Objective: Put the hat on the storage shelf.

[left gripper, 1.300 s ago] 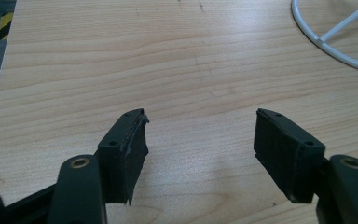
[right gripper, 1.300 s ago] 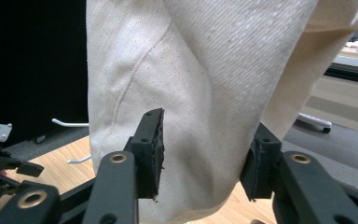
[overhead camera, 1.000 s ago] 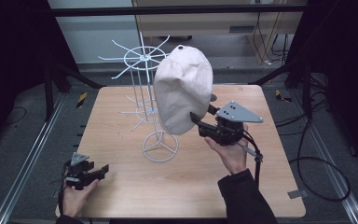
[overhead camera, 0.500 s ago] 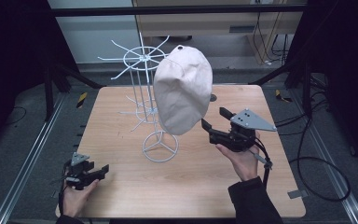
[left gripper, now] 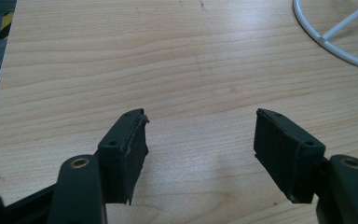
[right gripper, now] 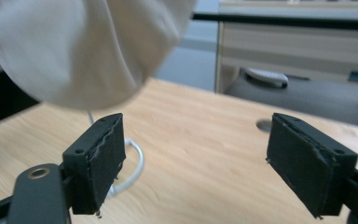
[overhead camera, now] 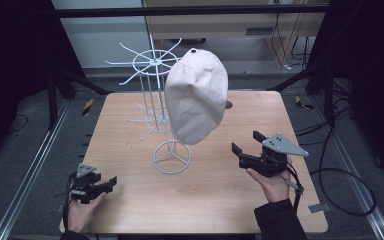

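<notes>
Right gripper wide open, empty, beside cap.

On the bench a wire rack stands mid-way with a cap hung on its right side, the left claw near-left, the right claw right of the rack's base.

A lab or test room: a wooden table stands inside a black metal frame, loose cables trail over the grey carpet, and hazard tape marks the floor.
</notes>
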A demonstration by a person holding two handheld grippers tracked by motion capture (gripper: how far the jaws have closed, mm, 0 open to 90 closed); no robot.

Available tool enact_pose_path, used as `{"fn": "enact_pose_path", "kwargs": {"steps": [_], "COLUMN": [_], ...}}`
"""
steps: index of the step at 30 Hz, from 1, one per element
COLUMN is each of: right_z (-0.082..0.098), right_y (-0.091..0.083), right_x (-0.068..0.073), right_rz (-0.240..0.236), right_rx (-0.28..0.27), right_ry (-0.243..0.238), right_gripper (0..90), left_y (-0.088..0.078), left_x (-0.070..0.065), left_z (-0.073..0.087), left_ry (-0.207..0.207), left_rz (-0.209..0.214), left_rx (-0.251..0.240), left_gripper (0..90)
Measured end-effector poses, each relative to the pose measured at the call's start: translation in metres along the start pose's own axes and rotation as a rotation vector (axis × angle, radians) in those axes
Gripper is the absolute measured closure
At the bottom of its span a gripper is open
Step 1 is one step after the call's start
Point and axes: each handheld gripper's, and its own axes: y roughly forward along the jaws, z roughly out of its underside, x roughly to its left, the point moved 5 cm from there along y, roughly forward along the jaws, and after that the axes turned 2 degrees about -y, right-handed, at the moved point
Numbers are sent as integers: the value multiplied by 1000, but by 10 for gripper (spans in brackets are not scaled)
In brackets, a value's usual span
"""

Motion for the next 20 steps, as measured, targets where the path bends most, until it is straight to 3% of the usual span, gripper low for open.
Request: {"fn": "enact_pose_path", "kwargs": {"steps": [5, 11, 17, 20], "right_z": [30, 70, 94, 104], "right_y": [2, 4, 2, 4], "right_x": [-9, -28, -47, -54], "right_rz": [11, 66, 118, 140], "right_rx": [91, 200, 255, 289], "right_ry": [-4, 22, 71, 70], "right_gripper": [160, 144, 152, 152], "left_y": [-1, -2, -5, -6], "left_x": [0, 0, 0, 0], "left_z": [-1, -2, -2, -2], "left_ry": [3, 8, 9, 11], "left_rz": [-2, 2, 2, -2], "left_rx": [-10, -16, -30, -31], "left_gripper": [344, 359, 370, 374]}}
